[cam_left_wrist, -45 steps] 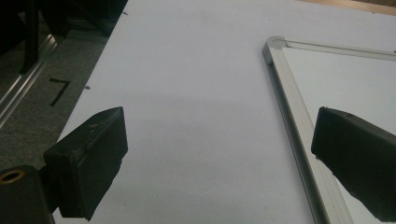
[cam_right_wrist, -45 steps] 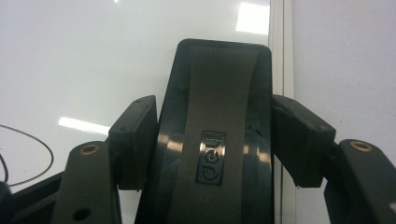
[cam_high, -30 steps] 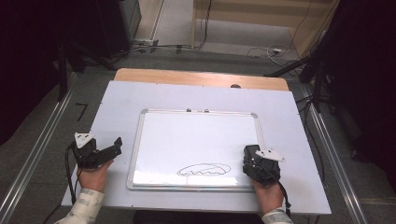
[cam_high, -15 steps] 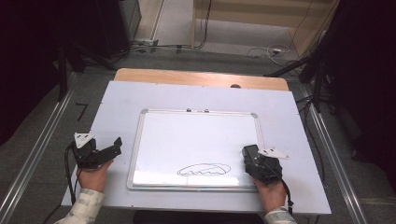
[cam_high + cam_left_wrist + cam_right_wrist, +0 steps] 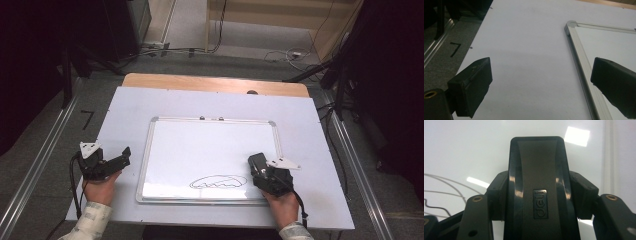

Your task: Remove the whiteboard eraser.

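- Lower right of the high view: the right gripper (image 5: pixel 263 170) sits over the lower right part of the board, its jaws clamped on a black plastic whiteboard eraser (image 5: pixel 537 187); in the right gripper view the pads press both flanks of the eraser, which fills the centre of the frame.
- Compared with a second ago, this gripper has shifted from the board's right frame edge inward toward the drawing. I judge this to be the approach before a wipe.
- Just left of the eraser, bottom centre of the board: a black marker scribble (image 5: pixel 219 182), an oval with a wavy line inside, intact, so erasing has not begun.
- Lower left of the high view: the left gripper (image 5: pixel 117 159) rests on the white tabletop (image 5: pixel 125 107) beside the board's left edge, unmoved, jaws spread wide with nothing between them.
- Centre: the white rectangular whiteboard with a silver metal frame (image 5: pixel 150 145) lies flat, its upper area blank.
- Far edge: a light wooden strip (image 5: pixel 200 82) borders the table top.
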Tool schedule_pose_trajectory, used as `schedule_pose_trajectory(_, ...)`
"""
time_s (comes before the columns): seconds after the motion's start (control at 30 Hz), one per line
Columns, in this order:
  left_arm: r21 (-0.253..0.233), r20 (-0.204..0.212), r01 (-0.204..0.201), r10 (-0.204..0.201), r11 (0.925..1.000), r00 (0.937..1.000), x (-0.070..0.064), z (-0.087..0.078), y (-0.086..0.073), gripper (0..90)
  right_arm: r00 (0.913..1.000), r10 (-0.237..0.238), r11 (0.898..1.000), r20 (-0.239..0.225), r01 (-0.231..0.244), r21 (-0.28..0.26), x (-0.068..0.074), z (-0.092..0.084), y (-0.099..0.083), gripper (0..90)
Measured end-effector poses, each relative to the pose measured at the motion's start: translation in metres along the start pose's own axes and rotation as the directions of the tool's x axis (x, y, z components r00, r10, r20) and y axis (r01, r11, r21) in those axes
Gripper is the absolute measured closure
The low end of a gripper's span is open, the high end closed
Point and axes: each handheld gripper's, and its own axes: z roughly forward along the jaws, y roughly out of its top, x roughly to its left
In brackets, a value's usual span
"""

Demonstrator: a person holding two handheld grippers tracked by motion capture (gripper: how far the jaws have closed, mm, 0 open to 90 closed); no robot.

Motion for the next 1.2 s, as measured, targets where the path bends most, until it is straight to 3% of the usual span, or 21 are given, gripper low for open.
schedule_pose_trajectory(0.1, 0.001, -0.002, -0.001, 0.001, 1.0, 1.0, 0.001, 0.0, 0.0, 4.1, 0.9989, -0.047, 0.998, -0.005, 0.047, 0.03, 0.011, 0.009, 0.001, 38.7)
schedule_pose_trajectory(0.37, 0.002, -0.001, 0.001, -0.001, 1.0, 1.0, 0.002, 0.0, 0.0, 4.1, 0.9987, -0.047, 0.998, -0.02, 0.047, 0.041, 0.014, 0.013, 0.005, 38.8)
schedule_pose_trajectory(1.2, 0.005, 0.002, -0.004, 0.004, 1.0, 1.0, -0.001, 0.001, 0.0, 4.1, 0.9919, -0.103, 0.994, -0.075, 0.106, 0.04, 0.044, 0.023, 0.013, 38.9)
